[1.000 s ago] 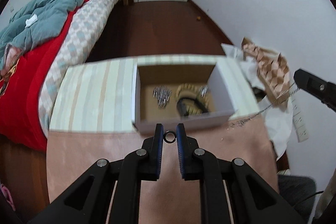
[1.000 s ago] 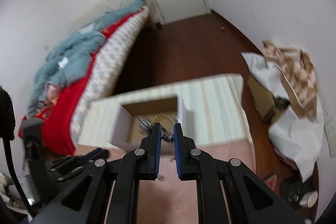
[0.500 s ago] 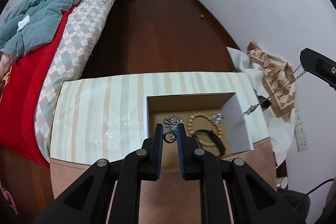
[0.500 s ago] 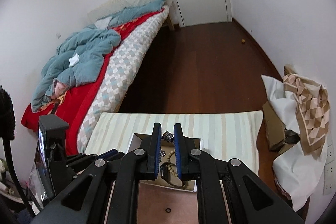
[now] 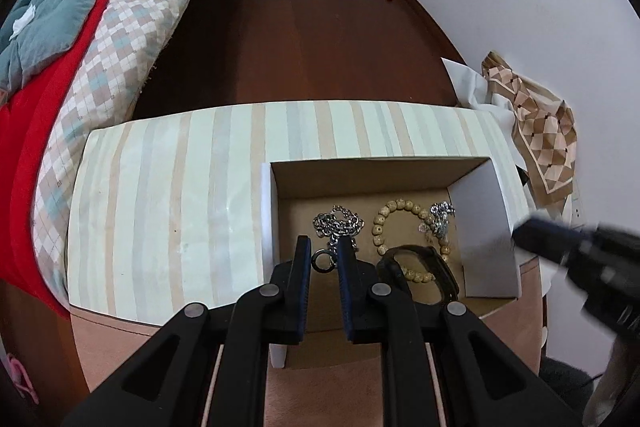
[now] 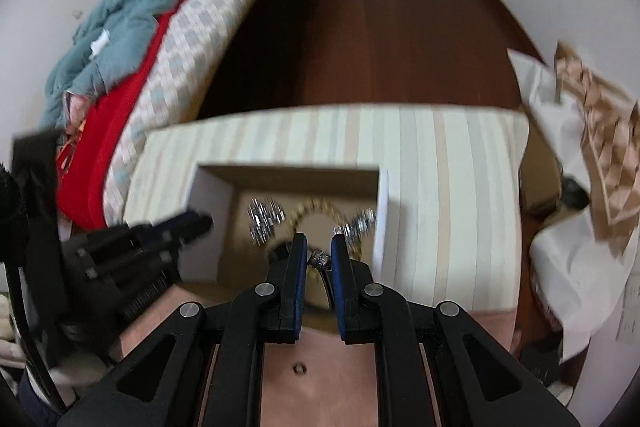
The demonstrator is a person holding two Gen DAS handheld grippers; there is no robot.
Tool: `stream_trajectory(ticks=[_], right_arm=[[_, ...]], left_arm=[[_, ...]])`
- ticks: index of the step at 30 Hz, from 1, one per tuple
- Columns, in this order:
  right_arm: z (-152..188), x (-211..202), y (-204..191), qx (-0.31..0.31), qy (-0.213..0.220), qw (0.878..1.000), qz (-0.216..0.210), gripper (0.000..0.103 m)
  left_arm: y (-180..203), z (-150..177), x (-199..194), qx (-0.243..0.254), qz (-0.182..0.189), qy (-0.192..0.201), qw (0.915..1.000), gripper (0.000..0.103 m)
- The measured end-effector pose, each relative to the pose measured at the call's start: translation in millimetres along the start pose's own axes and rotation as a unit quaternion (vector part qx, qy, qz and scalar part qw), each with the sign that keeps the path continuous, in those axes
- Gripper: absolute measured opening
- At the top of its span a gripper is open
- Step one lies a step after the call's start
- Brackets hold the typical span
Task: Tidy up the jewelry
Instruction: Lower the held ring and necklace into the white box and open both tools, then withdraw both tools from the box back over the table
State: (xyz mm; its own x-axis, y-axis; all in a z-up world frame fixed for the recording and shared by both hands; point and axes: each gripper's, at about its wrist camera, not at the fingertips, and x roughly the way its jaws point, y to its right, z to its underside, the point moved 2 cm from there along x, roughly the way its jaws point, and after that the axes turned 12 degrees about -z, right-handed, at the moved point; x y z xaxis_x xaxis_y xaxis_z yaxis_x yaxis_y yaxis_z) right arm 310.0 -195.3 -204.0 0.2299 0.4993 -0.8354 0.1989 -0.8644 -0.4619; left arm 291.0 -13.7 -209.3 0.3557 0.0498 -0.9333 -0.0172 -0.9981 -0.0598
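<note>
An open cardboard box (image 5: 380, 175) stands on a striped cloth (image 5: 168, 195). Inside lie a silver chain (image 5: 338, 221), a tan bead bracelet (image 5: 394, 227), a black band (image 5: 424, 269) and a silver trinket (image 5: 440, 218). My left gripper (image 5: 323, 245) is shut on a small dark ring (image 5: 323, 262) above the box's near left part. The blurred right gripper (image 5: 560, 247) shows at the box's right wall. In the right wrist view, my right gripper (image 6: 319, 243) is shut on a bit of silver chain (image 6: 319, 259) over the box (image 6: 288, 179), with the left gripper (image 6: 160, 231) at its left wall.
A bed (image 5: 100, 47) with red and teal covers runs along the left. White paper and a patterned cloth (image 5: 532, 131) are piled against the right wall. A small ring (image 6: 299, 369) lies on the pink surface (image 5: 112, 339) before the box. Dark wood floor (image 5: 300, 27) lies beyond.
Both grippers have moved forward and down over the box, which now looks much larger. The right gripper has come in from the right with its chain. Both grips are unchanged.
</note>
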Motion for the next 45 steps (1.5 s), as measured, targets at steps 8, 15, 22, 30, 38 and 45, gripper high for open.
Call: stream_trajectory(ticks=[8, 15, 22, 30, 38, 45], right_arm=[[11.2, -15.7, 7.2, 0.017, 0.016, 1.0, 0.007, 0.056], [17.3, -30.4, -3.1, -0.005, 0.039, 0.995, 0.097, 0.097], [39.5, -25.4, -2.1, -0.003, 0.051, 0.986, 0.157, 0.103], [58.8, -31.8, -15.7, -0.01, 0.066, 0.984, 0.165, 0.103], [78.9, -61.0, -37.0, -0.014, 0.088, 0.984, 0.156, 0.103], [100.6, -99.1, -63.0, -0.029, 0.115, 0.981, 0.154, 0.103]], left_arm=[[-18.1, -16.1, -16.2, -0.05, 0.017, 0.004, 0.9986, 0.052], [-34.4, -6.0, -50.0, -0.052, -0.07, 0.073, 0.9934, 0.095], [-37.4, 32.3, -50.5, -0.034, -0.126, 0.082, 0.9881, 0.1], [-35.3, 60.2, -63.8, -0.04, -0.133, 0.081, 0.987, 0.1], [-35.7, 76.0, -99.4, -0.042, -0.134, 0.104, 0.9846, 0.1], [-35.0, 95.2, -140.7, -0.048, -0.129, 0.13, 0.982, 0.1]])
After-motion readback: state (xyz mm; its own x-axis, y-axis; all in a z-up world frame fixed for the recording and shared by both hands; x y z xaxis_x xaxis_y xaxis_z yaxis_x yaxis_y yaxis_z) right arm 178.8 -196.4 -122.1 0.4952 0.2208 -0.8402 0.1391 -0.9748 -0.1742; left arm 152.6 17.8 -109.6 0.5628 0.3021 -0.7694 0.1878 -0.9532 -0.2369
